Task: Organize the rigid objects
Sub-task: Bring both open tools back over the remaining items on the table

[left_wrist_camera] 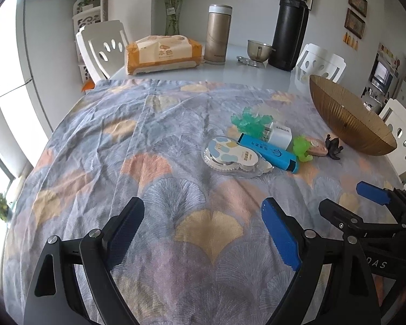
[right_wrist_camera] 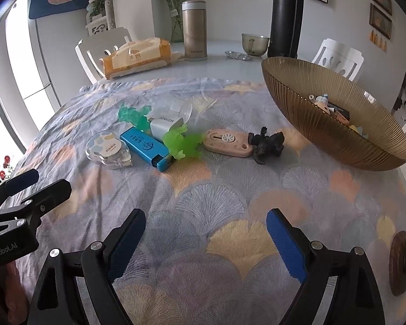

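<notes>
A cluster of small items lies on the patterned cloth: a clear correction-tape dispenser [right_wrist_camera: 108,150], a blue box [right_wrist_camera: 146,149], a white Anker charger [right_wrist_camera: 163,126], a teal crystal toy [right_wrist_camera: 134,116], a green toy [right_wrist_camera: 182,145], a pink cutter [right_wrist_camera: 227,142] and a dark dinosaur figure [right_wrist_camera: 268,143]. The same cluster shows in the left wrist view, with the dispenser [left_wrist_camera: 230,157] nearest. A brown ribbed bowl [right_wrist_camera: 324,124] to the right holds a few small items. My left gripper [left_wrist_camera: 203,233] and right gripper [right_wrist_camera: 205,243] are open and empty, above the cloth, short of the cluster.
At the back stand a tissue pack [right_wrist_camera: 136,57], a gold thermos [right_wrist_camera: 194,31], a black flask [right_wrist_camera: 287,16], a small metal cup [right_wrist_camera: 254,44] and a vase. White chairs surround the table. A round brown object [right_wrist_camera: 403,262] lies at the right edge.
</notes>
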Available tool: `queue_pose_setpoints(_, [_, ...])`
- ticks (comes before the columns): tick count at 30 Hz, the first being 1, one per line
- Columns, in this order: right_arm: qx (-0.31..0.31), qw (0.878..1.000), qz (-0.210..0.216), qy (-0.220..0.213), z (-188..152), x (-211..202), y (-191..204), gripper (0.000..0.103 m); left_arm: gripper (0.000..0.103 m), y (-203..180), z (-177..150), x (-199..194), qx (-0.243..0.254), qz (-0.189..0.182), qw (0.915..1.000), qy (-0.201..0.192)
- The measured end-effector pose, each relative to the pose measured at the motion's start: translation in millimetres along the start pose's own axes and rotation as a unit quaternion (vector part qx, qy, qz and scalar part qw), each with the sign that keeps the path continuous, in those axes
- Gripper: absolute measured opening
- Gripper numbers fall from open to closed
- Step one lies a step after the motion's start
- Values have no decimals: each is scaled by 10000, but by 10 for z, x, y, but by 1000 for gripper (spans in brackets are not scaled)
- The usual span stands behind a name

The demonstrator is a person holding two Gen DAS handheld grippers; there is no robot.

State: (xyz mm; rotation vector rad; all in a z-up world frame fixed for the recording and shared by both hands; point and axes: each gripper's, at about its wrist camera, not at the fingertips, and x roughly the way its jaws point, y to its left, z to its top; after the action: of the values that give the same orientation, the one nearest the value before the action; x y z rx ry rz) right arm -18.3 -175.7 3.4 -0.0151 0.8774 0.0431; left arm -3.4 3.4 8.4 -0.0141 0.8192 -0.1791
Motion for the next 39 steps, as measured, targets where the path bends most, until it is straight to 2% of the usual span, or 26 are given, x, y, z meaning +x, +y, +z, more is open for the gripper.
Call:
queue_pose_setpoints(14, [9, 10000, -9, 27, -6, 10, -6, 90, 88, 2, 4, 2, -13, 8, 10000, 0])
queue_pose_setpoints(39, [20, 10000, 1, 53, -11, 21, -1, 90, 88, -86, -9, -2, 245, 90, 9997, -13])
